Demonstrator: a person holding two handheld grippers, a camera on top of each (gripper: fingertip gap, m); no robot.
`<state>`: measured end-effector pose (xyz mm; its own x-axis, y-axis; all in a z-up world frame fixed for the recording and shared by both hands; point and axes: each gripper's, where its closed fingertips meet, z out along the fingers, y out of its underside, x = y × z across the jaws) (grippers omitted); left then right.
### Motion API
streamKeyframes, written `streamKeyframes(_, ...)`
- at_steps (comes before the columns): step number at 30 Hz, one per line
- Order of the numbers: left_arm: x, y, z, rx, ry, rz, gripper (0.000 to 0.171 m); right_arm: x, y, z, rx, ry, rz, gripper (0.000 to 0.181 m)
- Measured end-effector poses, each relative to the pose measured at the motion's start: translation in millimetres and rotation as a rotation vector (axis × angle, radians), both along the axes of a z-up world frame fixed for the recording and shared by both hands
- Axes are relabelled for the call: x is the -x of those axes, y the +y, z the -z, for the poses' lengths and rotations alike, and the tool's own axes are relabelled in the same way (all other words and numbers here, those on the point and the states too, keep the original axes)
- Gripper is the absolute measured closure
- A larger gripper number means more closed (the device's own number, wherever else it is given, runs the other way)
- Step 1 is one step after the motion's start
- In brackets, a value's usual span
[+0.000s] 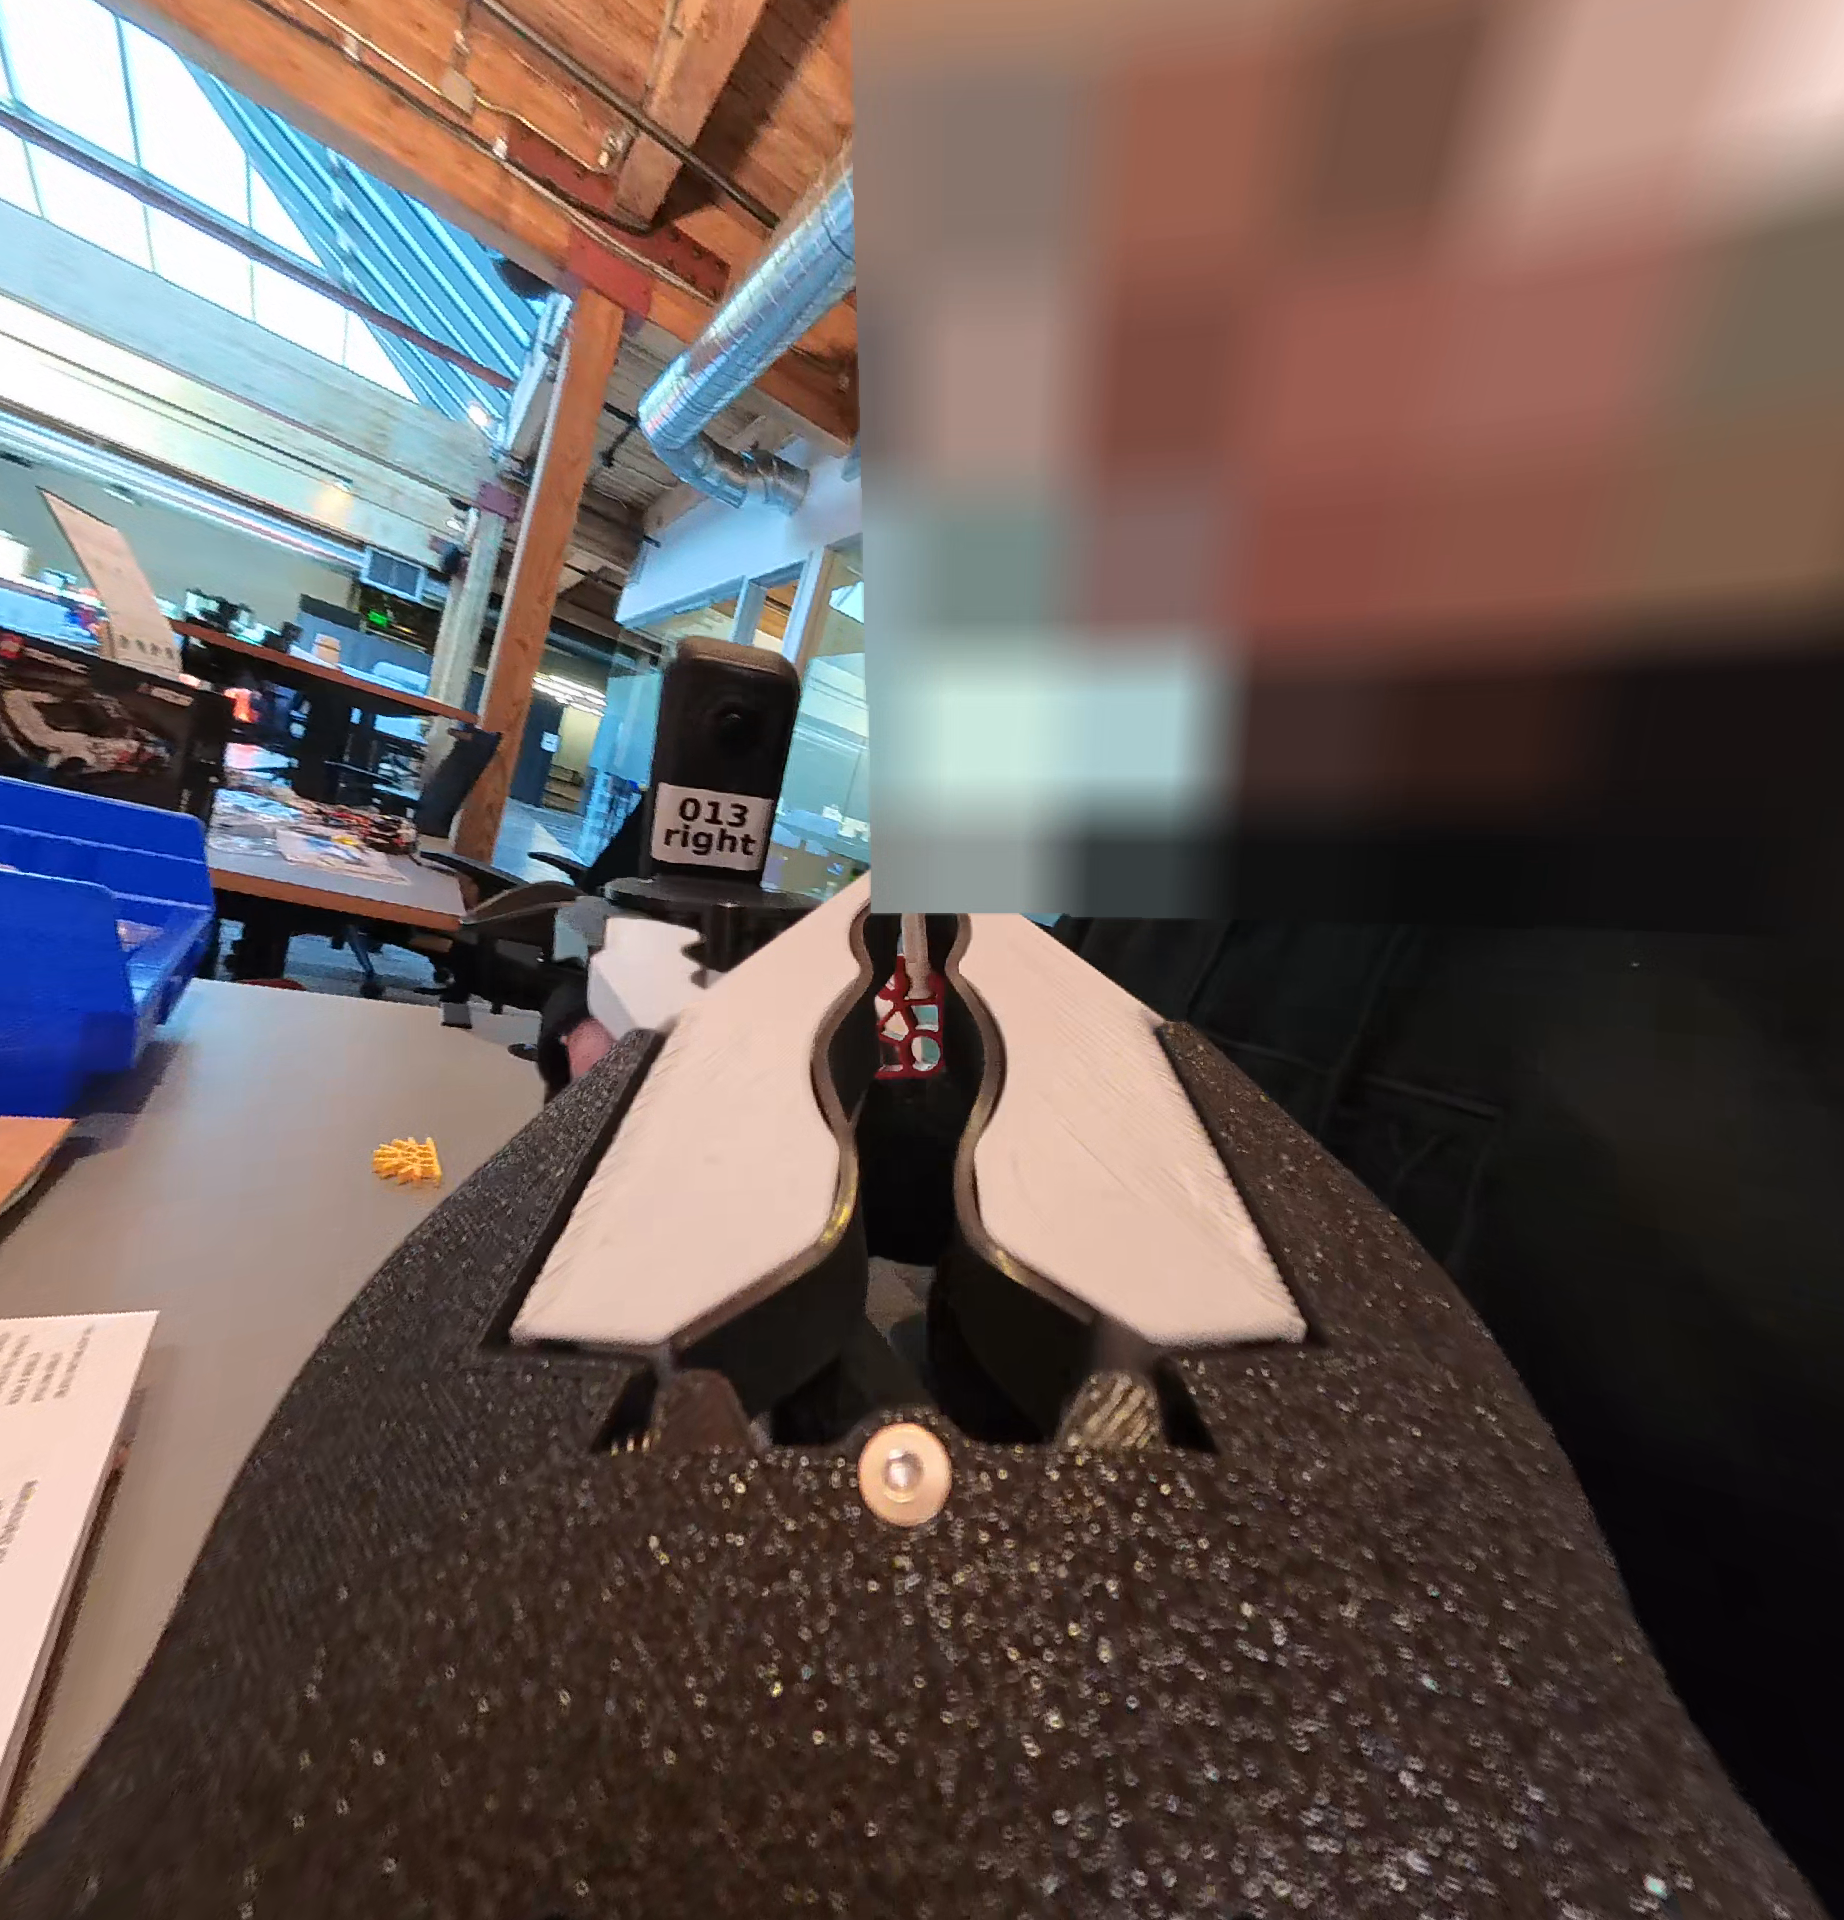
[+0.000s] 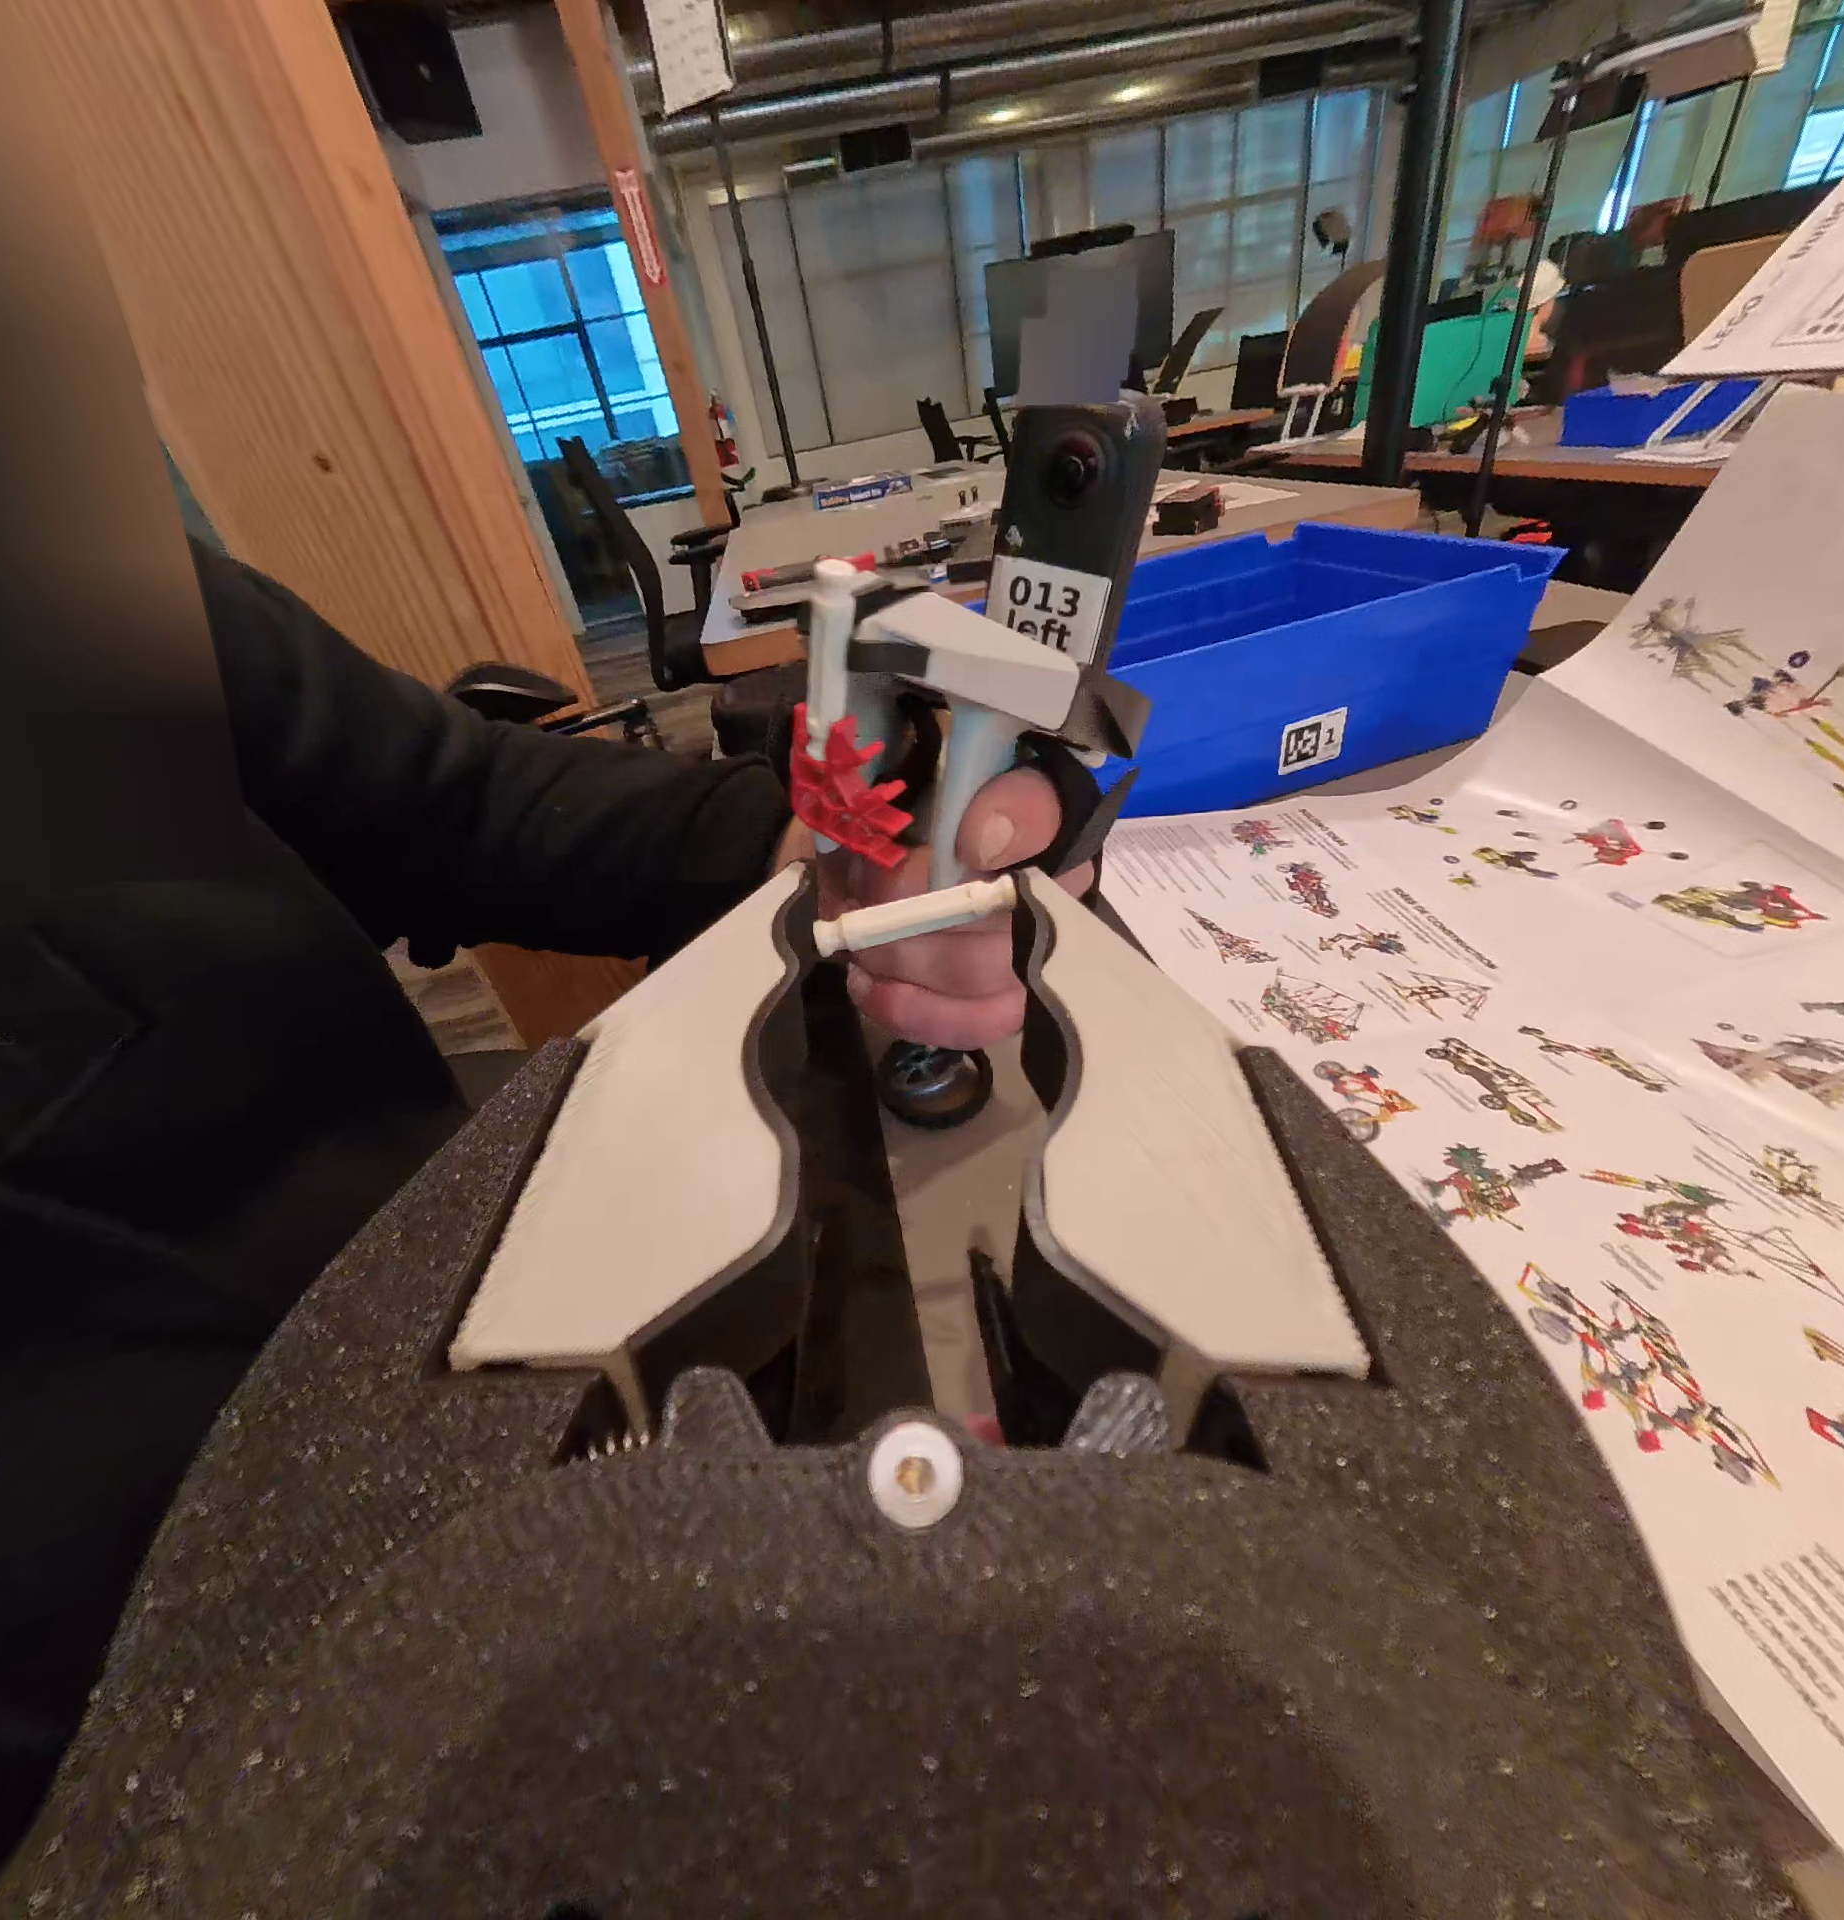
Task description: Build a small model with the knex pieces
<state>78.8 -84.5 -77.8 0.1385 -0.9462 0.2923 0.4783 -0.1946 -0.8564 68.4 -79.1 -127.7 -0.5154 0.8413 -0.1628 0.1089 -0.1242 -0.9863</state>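
My left gripper [image 1: 910,935] is shut on a short white rod [image 1: 914,940] with a red snowflake-shaped connector [image 1: 907,1023] on it, held up in the air. In the right wrist view this gripper [image 2: 845,665] holds the rod [image 2: 827,644] upright, with the red connector [image 2: 845,795] low on it. My right gripper [image 2: 915,885] is shut on a second white rod [image 2: 907,920], which lies crosswise between its fingertips, just below and in front of the red connector. The right gripper also shows in the left wrist view [image 1: 637,982].
A blue bin [image 2: 1313,644] stands behind the grippers; it also shows in the left wrist view [image 1: 66,935]. A large printed instruction sheet [image 2: 1520,1039] covers the table's right side. A black wheel [image 2: 933,1086] and a yellow connector [image 1: 409,1161] lie on the grey table [image 1: 274,1091]. A white booklet [image 1: 35,1507] lies nearby. About 15 centimeters separates my right fingertips from the black wheel [image 2: 933,1086].
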Motion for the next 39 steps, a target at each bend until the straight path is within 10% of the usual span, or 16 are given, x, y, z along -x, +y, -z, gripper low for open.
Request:
streamKeyframes(5,-13.8,-0.3,21.6,0.020,0.176,0.065,0.171,-5.7,15.2,25.8,-0.105,-0.098,0.038,0.144)
streamKeyframes(16,-57.7,-29.6,162.3,-0.169,1.290,0.280,0.170,-26.6,55.4,58.6,-0.179,-0.197,0.183,0.144)
streamKeyframes(20,-56.8,-32.3,178.4,-0.236,1.408,0.263,0.170,-26.0,52.9,62.3,-0.207,-0.204,0.180,0.144)
streamKeyframes(34,-51.4,-21.5,160.8,-0.129,1.624,-0.547,0.164,-28.3,52.5,59.3,-0.206,-0.168,0.184,0.144)
streamKeyframes(39,-47.9,-21.3,179.6,-0.167,1.709,-0.651,0.167,-29.2,51.6,57.9,-0.210,-0.156,0.182,0.144)
